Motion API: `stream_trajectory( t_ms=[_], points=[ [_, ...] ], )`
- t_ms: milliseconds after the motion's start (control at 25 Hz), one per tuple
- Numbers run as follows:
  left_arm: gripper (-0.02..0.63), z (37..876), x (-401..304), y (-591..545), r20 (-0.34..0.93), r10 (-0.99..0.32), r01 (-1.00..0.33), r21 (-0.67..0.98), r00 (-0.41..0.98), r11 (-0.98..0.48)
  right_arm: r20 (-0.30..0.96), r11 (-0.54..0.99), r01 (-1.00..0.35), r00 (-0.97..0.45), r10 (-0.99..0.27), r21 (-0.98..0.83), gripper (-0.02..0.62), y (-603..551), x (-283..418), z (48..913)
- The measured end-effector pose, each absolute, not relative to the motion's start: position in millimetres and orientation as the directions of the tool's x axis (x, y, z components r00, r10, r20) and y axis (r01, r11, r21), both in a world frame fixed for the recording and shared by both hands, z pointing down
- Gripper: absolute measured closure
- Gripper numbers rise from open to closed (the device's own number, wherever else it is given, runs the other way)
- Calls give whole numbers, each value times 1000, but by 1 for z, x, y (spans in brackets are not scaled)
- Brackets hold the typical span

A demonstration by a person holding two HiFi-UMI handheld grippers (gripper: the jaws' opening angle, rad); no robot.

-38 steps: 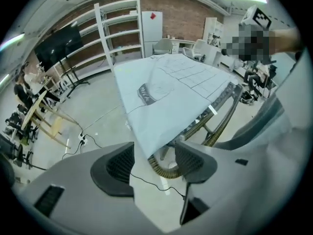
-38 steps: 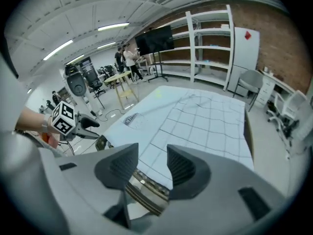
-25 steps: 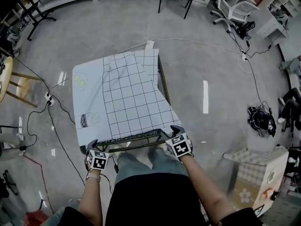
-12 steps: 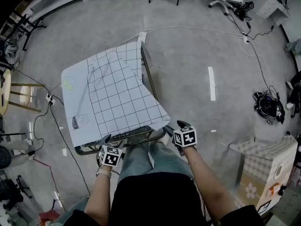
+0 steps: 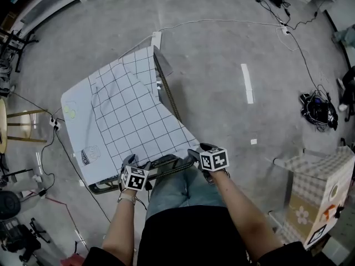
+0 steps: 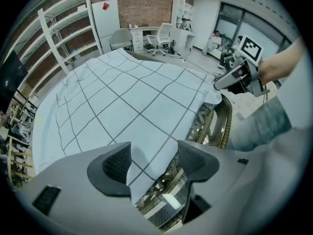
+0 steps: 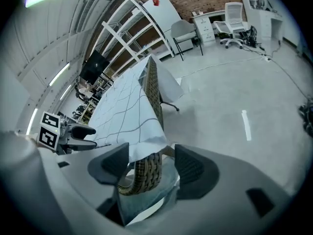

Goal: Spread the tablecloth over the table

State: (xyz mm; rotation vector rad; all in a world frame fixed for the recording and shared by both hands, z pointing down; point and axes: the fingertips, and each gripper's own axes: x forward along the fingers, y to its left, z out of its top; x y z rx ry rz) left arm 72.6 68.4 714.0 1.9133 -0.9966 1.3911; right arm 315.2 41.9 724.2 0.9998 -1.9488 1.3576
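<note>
Your left gripper [image 6: 154,154] and right gripper [image 7: 150,161] have just been opening, both wide now: tablecloth [image 5: 130,115] corner loose between left jaws, table [image 5: 166,95] rim between right. Cloth sits skewed, right rim bare; open floor [image 5: 222,98] around. Table legs hidden.

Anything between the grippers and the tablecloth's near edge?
Nothing visible. Both jaws have just been opening: the left gripper has a corner of the tablecloth hanging between its jaws, unpinched; the right gripper straddles the table's woven rim, with the cloth edge just above.
</note>
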Motion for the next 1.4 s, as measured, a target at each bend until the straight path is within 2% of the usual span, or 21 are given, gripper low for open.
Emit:
stream_trajectory(
  t_ms=[200, 280, 360, 400, 440, 480, 520, 640, 840, 960, 1200, 1400],
  points=[
    [307, 721, 77, 65, 955, -174, -782, 85, 241, -617, 786, 170, -813, -582, -211, -557, 344, 43, 314, 732],
    [307, 721, 77, 66, 953, -178, -779, 86, 247, -622, 787, 203, -811, -583, -202, -549, 376, 42, 310, 728],
    [310, 721, 74, 63, 954, -185, -790, 77, 235, -608, 794, 269, -820, -564, -228, -506, 434, 37, 306, 719],
    [342, 720, 73, 61, 956, -187, -798, 72, 226, -598, 794, 293, -827, -552, -255, -481, 478, 33, 307, 714],
    [414, 720, 73, 58, 958, -184, -801, 69, 219, -594, 791, 308, -834, -541, -287, -459, 552, 28, 309, 709],
    [564, 720, 75, 57, 962, -172, -794, 68, 213, -604, 785, 317, -840, -531, -319, -440, 577, 22, 312, 704],
    [589, 720, 79, 57, 967, -157, -778, 61, 202, -626, 779, 325, -848, -519, -351, -418, 581, 16, 317, 699],
    [592, 714, 89, 53, 972, -130, -739, 60, 196, -671, 767, 358, -881, -453, -453, -309, 583, -8, 338, 680],
    [592, 675, 111, 34, 933, -124, -771, 198, 337, -605, 714, 467, -884, -348, -607, -34, 583, -47, 367, 635],
    [592, 645, 123, 23, 898, -112, -749, 279, 425, -601, 656, 475, -875, -307, -689, 89, 583, -68, 379, 606],
    [592, 589, 133, 14, 834, -37, -690, 430, 551, -582, 538, 458, -859, -282, -794, 227, 583, -87, 390, 558],
    [592, 550, 150, 10, 770, 37, -586, 515, 637, -626, 436, 381, -882, -237, -868, 278, 583, -95, 406, 523]
  ],
)
